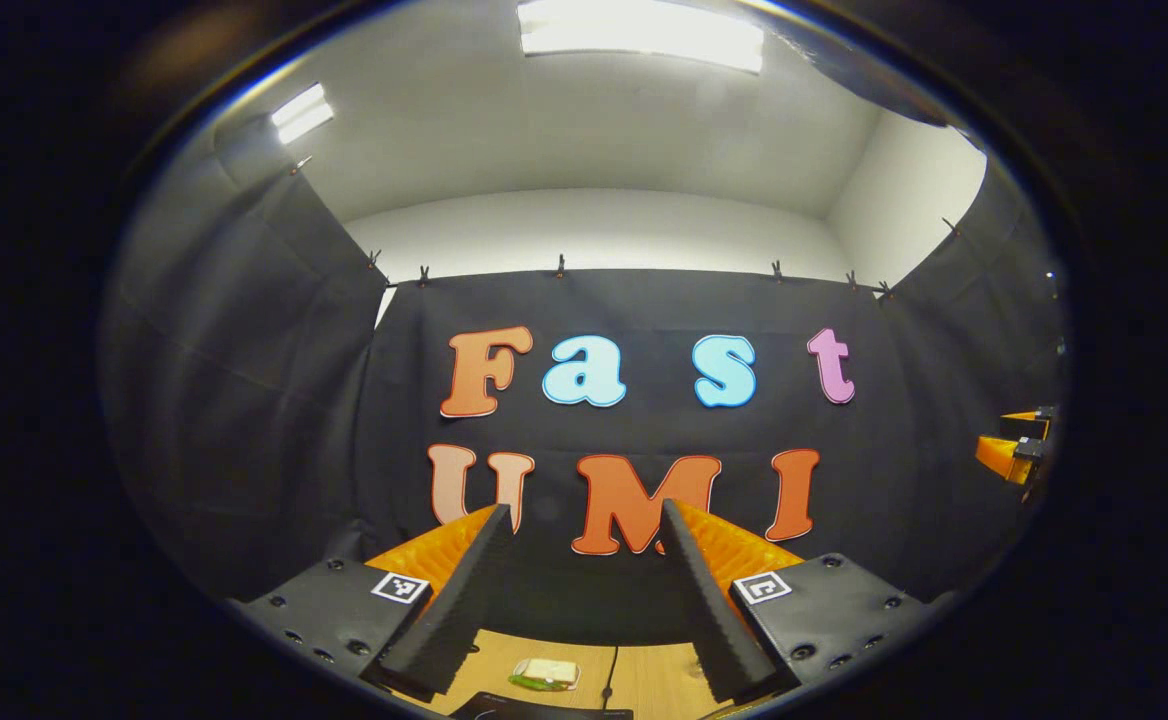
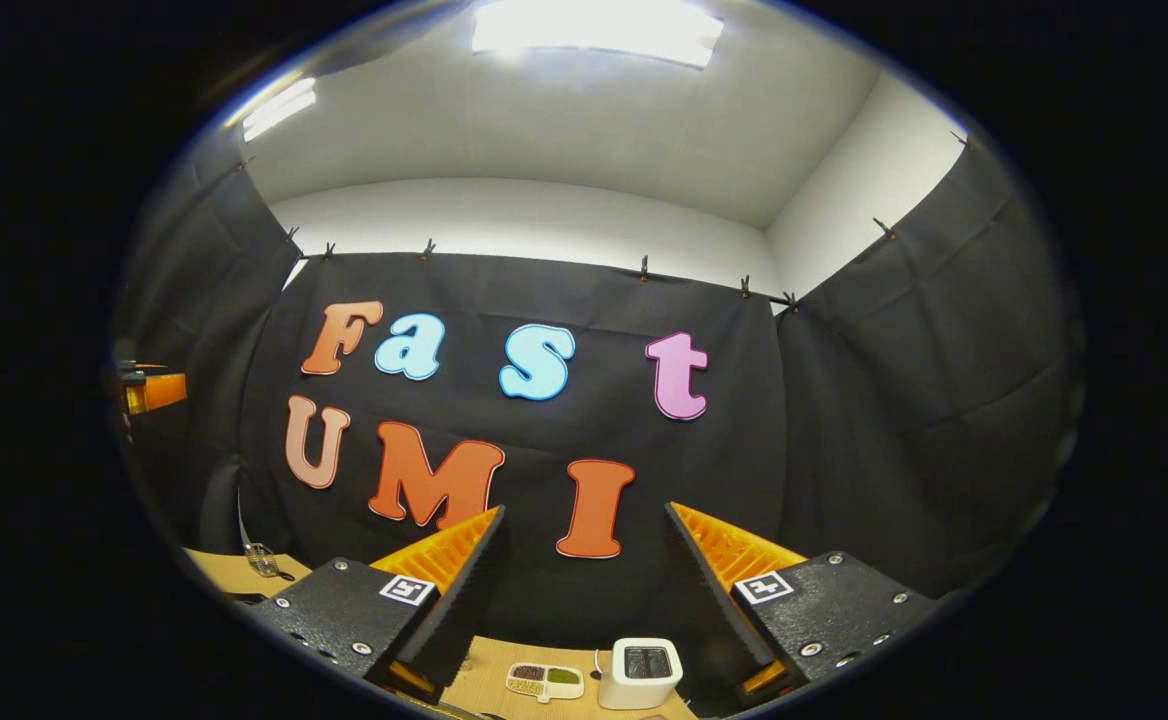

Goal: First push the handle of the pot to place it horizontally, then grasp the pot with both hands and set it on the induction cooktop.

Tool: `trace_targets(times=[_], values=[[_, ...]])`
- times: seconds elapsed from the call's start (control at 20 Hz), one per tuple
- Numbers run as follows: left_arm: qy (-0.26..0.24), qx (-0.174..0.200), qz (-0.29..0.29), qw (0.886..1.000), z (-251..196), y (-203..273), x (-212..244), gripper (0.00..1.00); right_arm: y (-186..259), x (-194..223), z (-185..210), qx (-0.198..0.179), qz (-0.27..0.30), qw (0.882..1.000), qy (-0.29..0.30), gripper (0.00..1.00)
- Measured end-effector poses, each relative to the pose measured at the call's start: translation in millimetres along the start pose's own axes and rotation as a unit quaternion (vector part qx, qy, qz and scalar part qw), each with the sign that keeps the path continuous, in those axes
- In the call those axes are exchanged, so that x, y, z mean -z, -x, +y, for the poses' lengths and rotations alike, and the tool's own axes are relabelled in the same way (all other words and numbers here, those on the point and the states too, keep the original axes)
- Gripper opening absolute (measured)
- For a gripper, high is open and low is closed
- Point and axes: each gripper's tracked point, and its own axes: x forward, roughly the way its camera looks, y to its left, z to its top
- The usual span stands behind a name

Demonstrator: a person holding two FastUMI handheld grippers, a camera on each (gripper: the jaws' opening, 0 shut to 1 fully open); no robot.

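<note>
Held the left gripper (image 1: pixel 584 508) raised and aimed at the black cloth wall (image 1: pixel 244 400), fingers spread well apart with nothing between them. Looked past those fingers down on a strip of wooden table (image 1: pixel 654 680), with a small dish (image 1: pixel 544 673) of something pale and green lying on it and a thin cable (image 1: pixel 609 682) running just beside the dish. Caught a dark flat edge (image 1: pixel 544 712) at the very bottom of the left gripper view, with too little of it showing to tell what it was. Glimpsed the right gripper (image 1: pixel 1014 450) far off at the right rim of that view, too small to judge from there. Held that right gripper (image 2: pixel 584 510) raised likewise in the right gripper view, fingers equally wide apart and gripping nothing. Found the same table (image 2: pixel 234 572) below it, with a divided dish (image 2: pixel 544 680) and a white box (image 2: pixel 641 672) with a dark top standing just beside each other, apart from both fingers. Spotted part of the left gripper (image 2: pixel 149 390) at the left rim there, well apart from the right one. Noted bright ceiling lights (image 2: pixel 594 28) above the cloth. Could not tell where the pot stood.
</note>
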Motion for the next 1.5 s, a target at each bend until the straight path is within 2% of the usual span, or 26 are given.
trace_targets(times=[0.15, 0.25, 0.35, 0.4, 0.6, 0.75, 0.95, 1.2, 1.25, 1.35, 1.45, 1.5], values=[[-0.001, -0.003, -0.008, 1.000, -5.8, 9.6, -6.9, 0.92, 4.0, 2.8, -4.4, -0.006, 0.002, 1.000, -0.005, 0.94], [0.003, 0.000, -0.005, 1.000, -11.0, 13.7, -7.3, 0.70, 4.7, 3.4, -9.1, -0.008, 0.002, 1.000, -0.010, 0.94], [0.003, -0.004, 0.000, 1.000, -14.7, 17.8, -4.6, 0.39, 5.5, 4.8, -13.0, -0.010, 0.002, 1.000, -0.012, 0.94], [0.009, 0.003, 0.007, 1.000, -19.9, 17.5, 1.2, 0.08, 8.3, 6.5, -16.0, -0.011, 0.002, 1.000, -0.012, 0.93], [0.032, 0.030, 0.078, 0.996, -52.7, 25.8, 39.4, 0.07, 15.9, 10.9, -27.5, -0.012, 0.008, 1.000, -0.010, 0.93], [0.042, 0.046, 0.162, 0.985, -76.9, 35.6, 91.0, 0.07, 25.2, 16.3, -43.1, -0.006, 0.014, 1.000, -0.007, 0.93], [0.050, 0.066, 0.289, 0.954, -105.0, 66.8, 170.7, 0.07, 38.3, 22.4, -66.4, 0.006, 0.021, 1.000, -0.005, 0.93], [0.058, 0.062, 0.421, 0.903, -121.8, 120.2, 257.8, 0.07, 55.6, 29.8, -95.3, 0.020, 0.031, 0.999, -0.003, 0.93], [0.059, 0.061, 0.445, 0.891, -122.6, 135.9, 271.6, 0.10, 58.1, 31.1, -99.2, 0.021, 0.032, 0.999, -0.003, 0.93], [0.073, 0.063, 0.493, 0.865, -131.4, 166.5, 295.5, 0.07, 63.5, 36.5, -107.6, 0.023, 0.039, 0.999, -0.004, 0.93], [0.075, 0.066, 0.545, 0.832, -143.9, 201.4, 319.9, 0.10, 67.5, 41.4, -115.7, 0.027, 0.045, 0.999, -0.005, 0.94], [0.074, 0.066, 0.566, 0.818, -147.0, 214.1, 330.1, 0.07, 69.3, 43.6, -117.5, 0.027, 0.048, 0.998, -0.005, 0.94]])
